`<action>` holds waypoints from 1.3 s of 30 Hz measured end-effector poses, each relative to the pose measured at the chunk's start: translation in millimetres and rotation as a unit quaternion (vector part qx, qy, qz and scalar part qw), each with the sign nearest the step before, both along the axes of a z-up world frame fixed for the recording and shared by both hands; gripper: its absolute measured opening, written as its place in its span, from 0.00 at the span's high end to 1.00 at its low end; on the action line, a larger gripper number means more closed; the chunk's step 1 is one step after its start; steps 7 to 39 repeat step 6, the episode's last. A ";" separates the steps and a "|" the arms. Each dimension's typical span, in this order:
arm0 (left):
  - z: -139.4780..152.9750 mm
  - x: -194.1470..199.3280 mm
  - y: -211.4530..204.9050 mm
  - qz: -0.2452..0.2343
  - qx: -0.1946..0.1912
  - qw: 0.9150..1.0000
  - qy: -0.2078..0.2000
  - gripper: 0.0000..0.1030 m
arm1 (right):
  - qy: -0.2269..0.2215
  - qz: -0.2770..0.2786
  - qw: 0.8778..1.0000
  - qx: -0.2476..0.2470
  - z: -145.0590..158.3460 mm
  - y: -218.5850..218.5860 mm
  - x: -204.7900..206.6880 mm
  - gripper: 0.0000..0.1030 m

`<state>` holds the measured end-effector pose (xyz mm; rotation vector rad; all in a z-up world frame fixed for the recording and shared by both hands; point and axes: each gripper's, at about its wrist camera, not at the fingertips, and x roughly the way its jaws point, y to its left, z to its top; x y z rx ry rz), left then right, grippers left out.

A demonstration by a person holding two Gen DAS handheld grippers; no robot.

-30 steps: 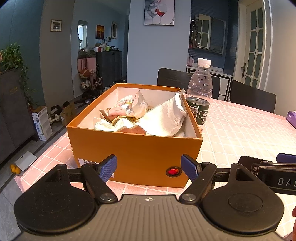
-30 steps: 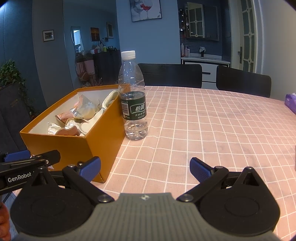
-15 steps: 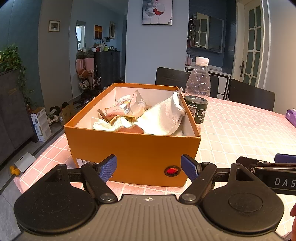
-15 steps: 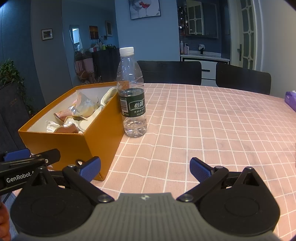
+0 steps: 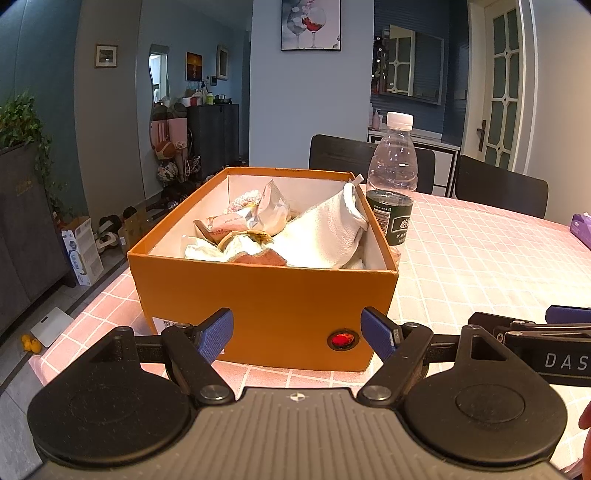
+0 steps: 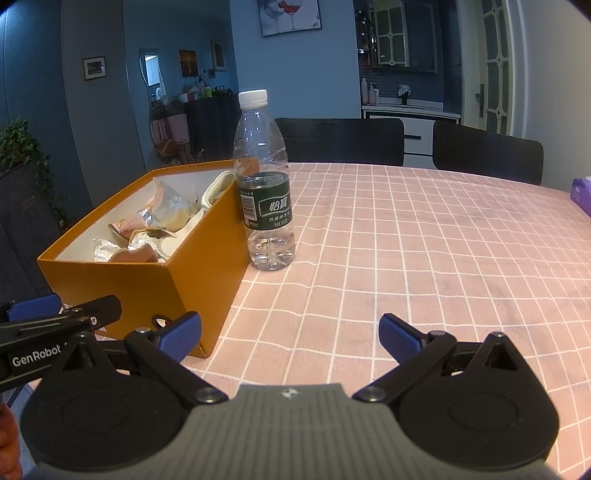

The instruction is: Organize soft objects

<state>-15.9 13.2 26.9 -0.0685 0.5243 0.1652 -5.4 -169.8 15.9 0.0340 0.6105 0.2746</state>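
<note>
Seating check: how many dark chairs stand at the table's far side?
2: one chair behind the bottle, the other chair to its right near the door. More may sit outside view.

From my feed, a clear water bottle (image 6: 265, 184) with a white cap and a dark green label stands upright on the bench (image 6: 424, 251), which wears a pink cloth with a white grid. Two dark chairs (image 6: 487, 151) sit at its far edge. On the far right edge of the bench I see a purple packet (image 6: 580, 192). A framed picture of wine glasses (image 5: 310, 24) hangs on the pale wall. To the left, a leafy plant (image 5: 22, 125) tops a dark cabinet, and a white-framed glass door (image 5: 506, 81) stands on the right. Shoes and small cartons (image 5: 83, 251) clutter the floor beyond.
</note>
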 end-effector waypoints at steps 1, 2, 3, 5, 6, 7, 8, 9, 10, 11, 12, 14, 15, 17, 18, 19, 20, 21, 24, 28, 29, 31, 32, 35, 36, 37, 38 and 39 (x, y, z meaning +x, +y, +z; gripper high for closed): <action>0.0 0.0 -0.1 0.000 0.000 1.000 0.000 0.11 | 0.000 0.000 1.000 0.000 -0.3 0.1 -0.1 0.03; -0.1 -0.1 -0.1 0.000 0.000 1.000 -0.001 0.11 | 0.000 0.000 1.000 0.000 -0.3 0.0 -0.1 0.03; -0.3 -0.1 0.0 -0.001 0.000 1.000 -0.001 0.11 | 0.001 0.000 1.000 0.000 -0.4 0.0 0.0 0.03; -0.2 -0.4 0.1 -0.001 0.001 1.000 -0.001 0.11 | 0.001 0.000 1.000 0.000 -0.8 0.1 -0.3 0.03; -0.4 -0.3 0.4 -0.001 0.000 1.000 -0.001 0.11 | 0.001 0.000 1.000 0.000 -0.8 0.1 -0.2 0.03; -0.4 -0.3 0.4 -0.001 0.000 1.000 -0.001 0.11 | 0.001 0.000 1.000 0.000 -0.8 0.1 -0.2 0.03; -0.4 -0.3 0.4 -0.001 0.000 1.000 -0.001 0.11 | 0.001 0.000 1.000 0.000 -0.8 0.1 -0.2 0.03; -0.4 -0.3 0.4 -0.001 0.000 1.000 -0.001 0.11 | 0.001 0.000 1.000 0.000 -0.8 0.1 -0.2 0.03; -0.4 -0.3 0.4 -0.001 0.000 1.000 -0.001 0.11 | 0.001 0.000 1.000 0.000 -0.8 0.1 -0.2 0.03; -0.4 -0.3 0.4 -0.001 0.000 1.000 -0.001 0.11 | 0.001 0.000 1.000 0.000 -0.8 0.1 -0.2 0.03; -0.4 -0.3 0.4 -0.001 0.000 1.000 -0.001 0.11 | 0.001 0.000 1.000 0.000 -0.8 0.1 -0.2 0.03; -0.4 -0.3 0.4 -0.001 0.000 1.000 -0.001 0.11 | 0.001 0.000 1.000 0.000 -0.8 0.1 -0.2 0.03; -0.4 -0.3 0.4 -0.001 0.000 1.000 -0.001 0.11 | 0.001 0.000 1.000 0.000 -0.8 0.1 -0.2 0.03; -0.4 -0.3 0.4 -0.001 0.000 1.000 -0.001 0.11 | 0.001 0.000 1.000 0.000 -0.8 0.1 -0.2 0.03; -0.4 -0.3 0.4 -0.001 0.000 1.000 -0.001 0.11 | 0.001 0.000 1.000 0.000 -0.8 0.1 -0.2 0.03; -0.4 -0.3 0.4 -0.001 0.000 1.000 -0.001 0.11 | 0.001 0.000 1.000 0.000 -0.8 0.1 -0.2 0.03; -0.4 -0.3 0.4 -0.001 0.000 1.000 -0.001 0.11 | 0.001 0.000 1.000 0.000 -0.8 0.1 -0.2 0.03; -0.4 -0.3 0.4 -0.001 0.000 1.000 -0.001 0.11 | 0.001 0.000 1.000 0.000 -0.8 0.1 -0.2 0.03; -0.4 -0.3 0.4 -0.001 0.000 1.000 -0.001 0.11 | 0.001 0.000 1.000 0.000 -0.8 0.1 -0.2 0.03; -0.4 -0.3 0.4 -0.001 0.000 1.000 -0.001 0.11 | 0.001 0.000 1.000 0.000 -0.8 0.1 -0.2 0.03; -0.4 -0.3 0.4 -0.001 0.000 1.000 -0.001 0.11 | 0.001 0.000 1.000 0.000 -0.8 0.1 -0.2 0.03; -0.4 -0.3 0.4 -0.001 0.000 1.000 -0.001 0.11 | 0.001 0.000 1.000 0.000 -0.8 0.1 -0.2 0.03; -0.4 -0.3 0.4 -0.001 0.000 1.000 -0.001 0.11 | 0.001 0.000 1.000 0.000 -0.8 0.1 -0.2 0.03; -0.4 -0.3 0.4 -0.001 0.000 1.000 -0.001 0.11 | 0.001 0.000 1.000 0.000 -0.8 0.1 -0.2 0.03; -0.4 -0.3 0.4 -0.001 0.000 1.000 -0.001 0.11 | 0.001 0.000 1.000 0.000 -0.8 0.1 -0.2 0.03; -0.4 -0.3 0.4 -0.001 0.000 1.000 -0.001 0.11 | 0.001 0.000 1.000 0.000 -0.8 0.1 -0.2 0.03; -0.4 -0.3 0.4 -0.001 0.000 1.000 -0.001 0.11 | 0.001 0.000 1.000 0.000 -0.8 0.1 -0.2 0.03; -0.4 -0.3 0.4 -0.001 0.000 1.000 -0.001 0.11 | 0.001 0.000 1.000 0.000 -0.8 0.1 -0.2 0.03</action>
